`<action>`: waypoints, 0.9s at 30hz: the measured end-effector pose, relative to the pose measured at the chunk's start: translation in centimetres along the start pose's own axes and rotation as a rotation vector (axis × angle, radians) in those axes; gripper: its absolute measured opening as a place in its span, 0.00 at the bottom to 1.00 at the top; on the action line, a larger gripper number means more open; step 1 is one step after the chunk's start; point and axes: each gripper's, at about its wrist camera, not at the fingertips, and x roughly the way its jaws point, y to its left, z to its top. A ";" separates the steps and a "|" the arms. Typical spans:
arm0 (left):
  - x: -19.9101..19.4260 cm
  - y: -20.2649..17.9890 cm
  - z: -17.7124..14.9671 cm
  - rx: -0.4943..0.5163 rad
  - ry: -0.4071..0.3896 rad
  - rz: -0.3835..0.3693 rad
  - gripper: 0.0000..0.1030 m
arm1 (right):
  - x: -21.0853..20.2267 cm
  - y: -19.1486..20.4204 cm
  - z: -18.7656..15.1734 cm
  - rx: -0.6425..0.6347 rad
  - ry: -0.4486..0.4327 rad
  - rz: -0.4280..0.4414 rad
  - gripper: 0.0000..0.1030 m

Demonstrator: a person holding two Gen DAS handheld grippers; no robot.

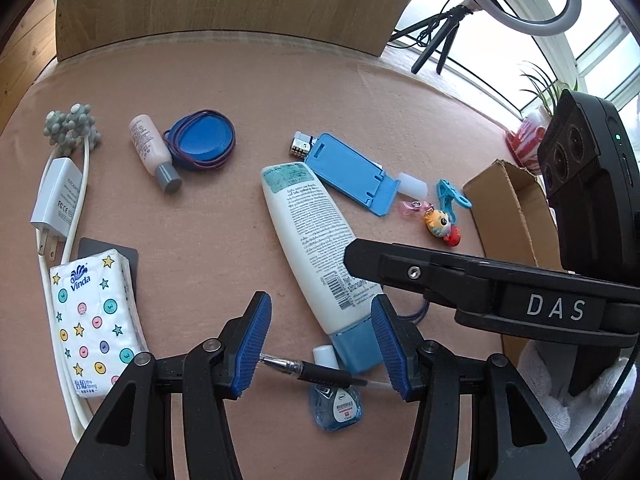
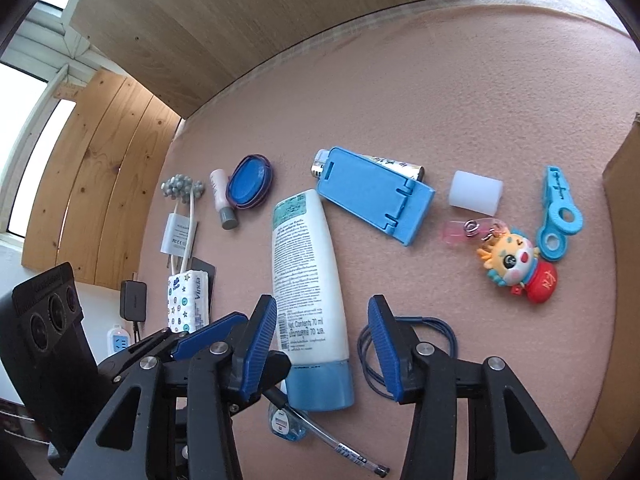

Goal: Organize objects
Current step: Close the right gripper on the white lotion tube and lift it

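Pink felt table holds one white tube reading "Net Contents 70 ml", one "Vinda" tissue pack, one pen; left gripper and right gripper gape empty.

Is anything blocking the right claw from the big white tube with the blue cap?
Nothing visible. The white tube lies bare on the pink mat, straight ahead of the open right gripper. The left gripper only crowds beside its cap.
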 end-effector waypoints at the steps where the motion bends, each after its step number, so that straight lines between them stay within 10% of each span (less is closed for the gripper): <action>1: 0.2 -0.1 -0.1 -0.001 0.002 -0.005 0.53 | 0.3 0.0 0.0 0.007 0.010 0.015 0.43; 27: 1.3 -0.5 -0.8 -0.102 -0.016 -0.117 0.46 | 2.2 0.4 -0.6 0.011 0.089 0.072 0.42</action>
